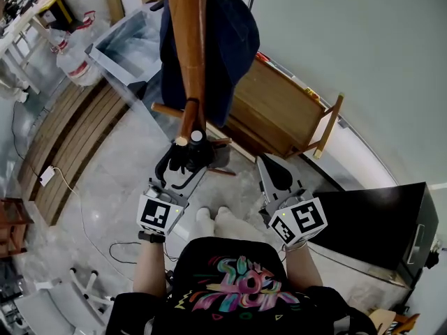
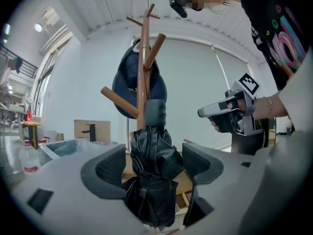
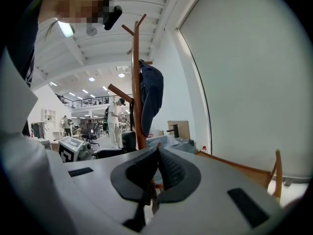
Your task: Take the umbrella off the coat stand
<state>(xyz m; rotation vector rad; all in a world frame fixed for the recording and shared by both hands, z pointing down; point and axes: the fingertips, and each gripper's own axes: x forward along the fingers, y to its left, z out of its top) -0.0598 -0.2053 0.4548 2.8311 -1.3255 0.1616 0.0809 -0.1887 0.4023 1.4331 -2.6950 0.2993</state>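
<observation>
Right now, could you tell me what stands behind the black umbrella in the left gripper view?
The coat stand's wooden pole rises behind the umbrella, with a dark blue garment hanging above. The umbrella covers the pole's lower part and base.

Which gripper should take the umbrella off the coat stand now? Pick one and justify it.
Left. The left gripper has its open jaws either side of the folded black umbrella by the coat stand; the right gripper is shut, empty, off to one side.
</observation>
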